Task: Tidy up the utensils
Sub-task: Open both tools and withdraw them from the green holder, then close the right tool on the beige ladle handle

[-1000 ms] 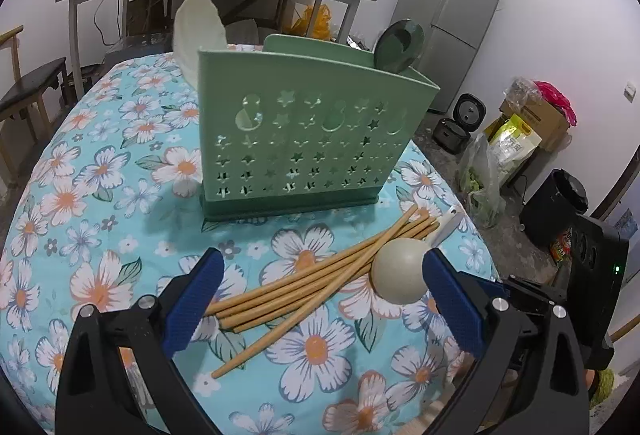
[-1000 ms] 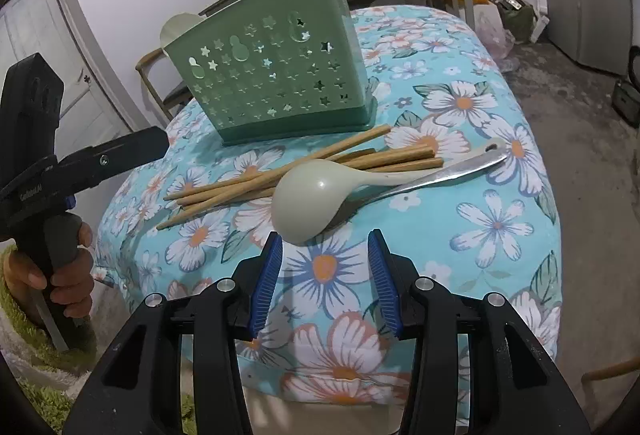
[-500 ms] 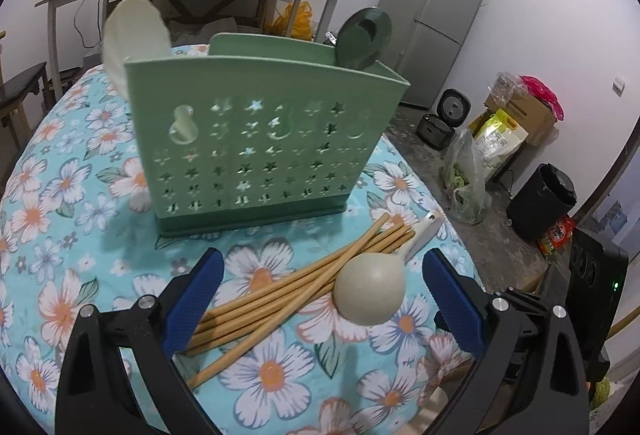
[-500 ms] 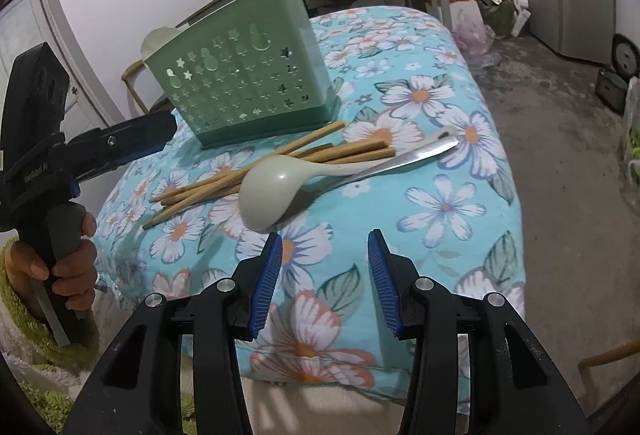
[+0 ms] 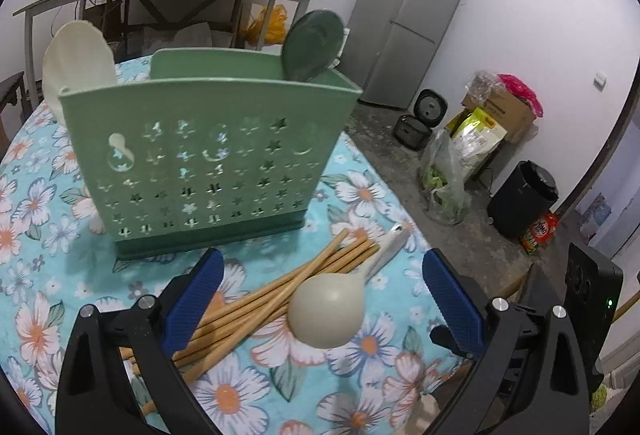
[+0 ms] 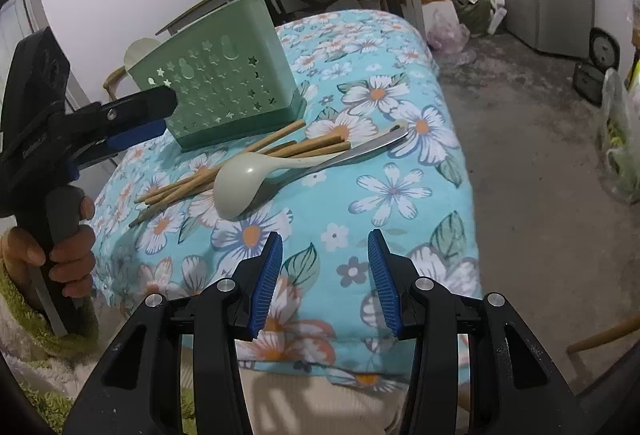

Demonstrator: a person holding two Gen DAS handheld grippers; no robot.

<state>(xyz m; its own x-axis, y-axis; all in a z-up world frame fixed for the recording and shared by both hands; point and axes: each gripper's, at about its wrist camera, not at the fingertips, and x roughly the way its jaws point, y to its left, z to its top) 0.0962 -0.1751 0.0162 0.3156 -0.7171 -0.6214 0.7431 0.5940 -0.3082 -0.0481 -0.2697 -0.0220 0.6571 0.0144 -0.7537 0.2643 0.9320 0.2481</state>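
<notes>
Where ladle [image 5: 326, 315] overlaps chopsticks [image 5: 256, 305], their middles hide

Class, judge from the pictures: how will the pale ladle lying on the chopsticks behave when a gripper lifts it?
The ladle looks like stiff plastic, probably light. Its round, glossy bowl may slip between jaws. It rests across the chopsticks, so lifting it might roll or scatter them.

Even indoor light, soft shadows, sharp focus, fisheye-bent dark edges.

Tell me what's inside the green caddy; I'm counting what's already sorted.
Two spoon heads rise above the green caddy: a cream one and a dark green one. Its walls hide the handles and anything shorter.
</notes>
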